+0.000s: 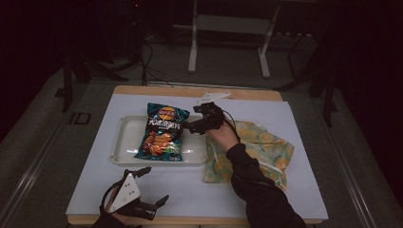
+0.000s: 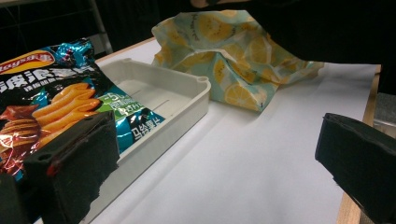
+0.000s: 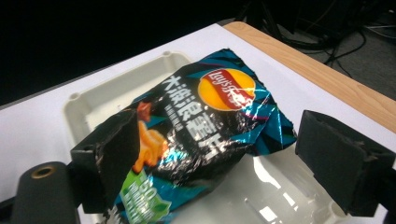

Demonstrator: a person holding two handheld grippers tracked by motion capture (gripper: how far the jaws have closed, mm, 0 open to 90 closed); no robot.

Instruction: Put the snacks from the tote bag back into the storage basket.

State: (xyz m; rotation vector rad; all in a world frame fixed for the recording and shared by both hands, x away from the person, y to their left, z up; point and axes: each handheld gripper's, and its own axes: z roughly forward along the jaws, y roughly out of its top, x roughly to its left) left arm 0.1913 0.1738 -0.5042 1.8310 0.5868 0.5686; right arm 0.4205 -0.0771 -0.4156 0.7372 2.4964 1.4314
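The person's sleeve hides part of the lemon-print cloth (image 1: 266, 147), while the Lay's chip bag (image 1: 161, 133) lies lengthwise in the white tray (image 1: 124, 142), logo end toward the far edge, both left gripper (image 1: 151, 186) and right gripper (image 1: 187, 124) spread wide, empty.

This looks like a lab or recording room set up for staged handling work, not a home. The table (image 1: 142, 199) is a plain wooden one covered by a white sheet (image 1: 266, 190), standing alone in a dim room on grey carpet (image 1: 43, 137). Beyond the table's far edge stands a white metal frame (image 1: 228, 42) on legs, with loose black cables (image 1: 149, 61) trailing over the floor beside it. Dark stands (image 1: 71, 76) rise to the table's left.
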